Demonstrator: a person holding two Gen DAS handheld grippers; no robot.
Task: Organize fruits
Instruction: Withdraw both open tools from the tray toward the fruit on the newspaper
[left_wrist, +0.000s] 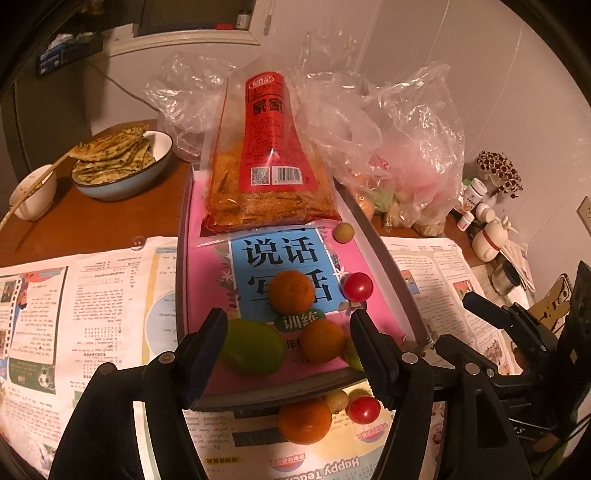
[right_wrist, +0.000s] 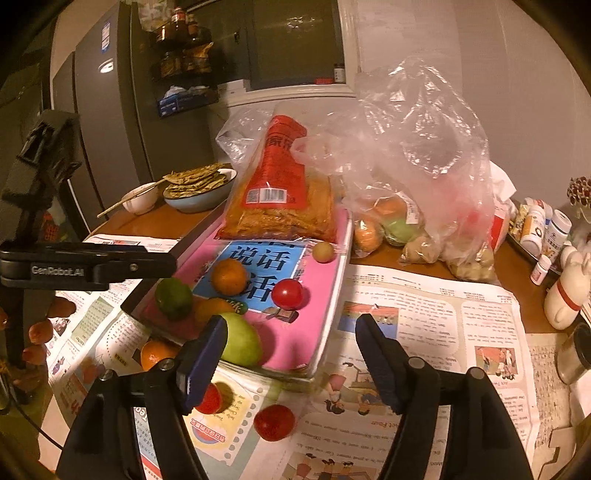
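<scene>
A pink book lies in a grey tray (left_wrist: 388, 258) and carries two oranges (left_wrist: 291, 291), a cherry tomato (left_wrist: 358, 287), a green fruit (left_wrist: 253, 347) and a small yellow fruit (left_wrist: 344, 232). My left gripper (left_wrist: 288, 317) hovers open over the tray's near edge, its pads touching nothing. On the newspaper below lie another orange (left_wrist: 304, 421) and a tomato (left_wrist: 364, 409). My right gripper (right_wrist: 291, 323) is open at the tray's (right_wrist: 343, 258) near corner; a pale green fruit (right_wrist: 240, 343) sits beside its left finger. A loose tomato (right_wrist: 274, 422) rests on the paper.
A red snack bag (left_wrist: 271, 158) fills the tray's far end. Clear plastic bags (right_wrist: 417, 177) with more fruit stand behind on the right. A bowl of flatbread (left_wrist: 122, 166) and a small cup with chopsticks sit far left. Pill bottles (right_wrist: 546, 229) and a white figurine line the right edge.
</scene>
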